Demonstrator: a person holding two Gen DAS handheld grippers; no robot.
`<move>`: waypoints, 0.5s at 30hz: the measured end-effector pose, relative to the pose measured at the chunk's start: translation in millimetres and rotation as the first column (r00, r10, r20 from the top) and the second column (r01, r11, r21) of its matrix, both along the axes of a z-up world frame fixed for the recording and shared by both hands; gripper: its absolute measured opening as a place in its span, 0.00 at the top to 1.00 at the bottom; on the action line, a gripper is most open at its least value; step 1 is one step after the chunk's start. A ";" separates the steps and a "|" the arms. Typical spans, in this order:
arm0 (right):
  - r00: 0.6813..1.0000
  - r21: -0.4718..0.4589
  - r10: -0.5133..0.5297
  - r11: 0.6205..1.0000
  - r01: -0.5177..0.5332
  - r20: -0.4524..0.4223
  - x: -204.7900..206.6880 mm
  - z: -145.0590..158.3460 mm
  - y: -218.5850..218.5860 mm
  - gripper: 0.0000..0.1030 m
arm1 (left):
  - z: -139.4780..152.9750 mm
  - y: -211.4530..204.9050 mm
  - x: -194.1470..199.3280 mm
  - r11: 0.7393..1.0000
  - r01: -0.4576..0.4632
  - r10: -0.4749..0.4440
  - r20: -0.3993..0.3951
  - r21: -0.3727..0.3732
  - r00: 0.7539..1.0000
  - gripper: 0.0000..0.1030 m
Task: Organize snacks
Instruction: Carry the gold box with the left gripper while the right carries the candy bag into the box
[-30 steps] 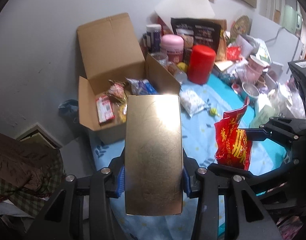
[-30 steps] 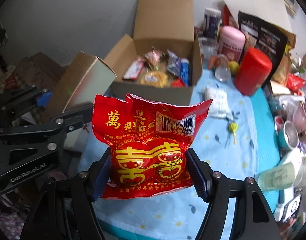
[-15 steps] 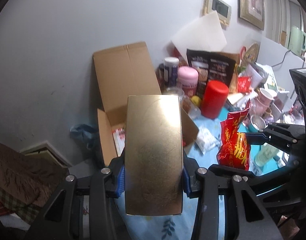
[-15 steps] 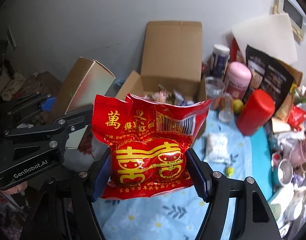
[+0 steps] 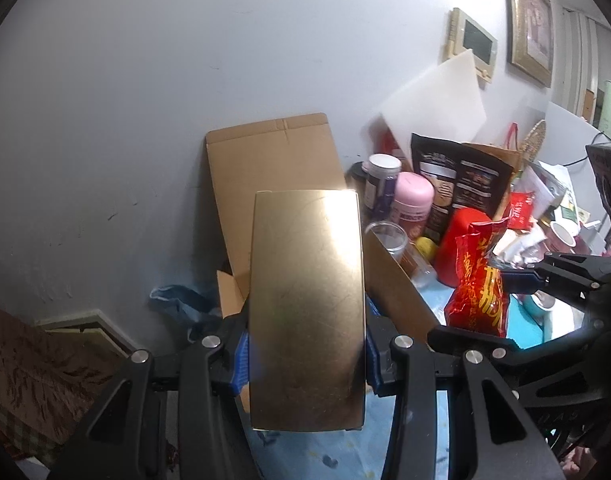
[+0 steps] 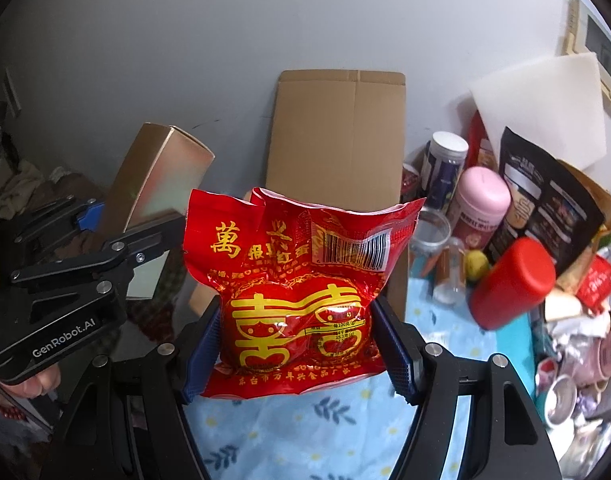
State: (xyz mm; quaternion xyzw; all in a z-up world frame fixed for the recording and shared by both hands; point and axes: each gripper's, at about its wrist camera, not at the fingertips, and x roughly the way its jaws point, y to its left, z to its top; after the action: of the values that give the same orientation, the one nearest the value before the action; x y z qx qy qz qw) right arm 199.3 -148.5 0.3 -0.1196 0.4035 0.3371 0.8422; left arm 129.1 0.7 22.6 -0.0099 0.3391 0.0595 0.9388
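Gold box (image 5: 305, 312), red packet with yellow characters (image 6: 301, 300), brown cardboard box (image 6: 337, 136), blue floral cloth (image 6: 305, 432)

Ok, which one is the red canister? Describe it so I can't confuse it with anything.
Start at the open cardboard box against the grey wall and go right into the clutter on the blue floral cloth. The red canister leans there, below the pink-lidded jar: plain, glossy red all over, with no label showing.

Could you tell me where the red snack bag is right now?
Centre of the right wrist view: the red snack bag is clamped in the right tongs, before the cardboard box.
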 end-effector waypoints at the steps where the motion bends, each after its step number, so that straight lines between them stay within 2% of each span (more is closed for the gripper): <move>1: 1.000 -0.002 -0.001 1.000 0.001 0.000 6.9 -0.8 2.1 0.31 | -2.0 3.6 6.9 1.000 -0.001 0.001 -0.002 -0.003 1.000 0.58; 6: 1.000 0.005 0.008 1.000 -0.008 -0.005 38.7 -10.0 11.8 0.31 | -16.4 16.8 34.9 1.000 -0.004 0.004 -0.021 -0.013 1.000 0.58; 15: 0.999 -0.023 0.000 1.000 -0.001 -0.039 86.7 -48.0 35.4 0.31 | -57.4 40.6 84.3 0.999 -0.019 0.015 -0.086 -0.041 0.996 0.58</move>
State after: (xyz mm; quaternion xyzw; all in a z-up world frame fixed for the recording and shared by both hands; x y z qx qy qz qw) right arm 286.0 -113.1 -47.8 -0.1226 0.4234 0.3349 0.8328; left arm 213.5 41.3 -34.9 -0.0298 0.3801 0.0608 0.9225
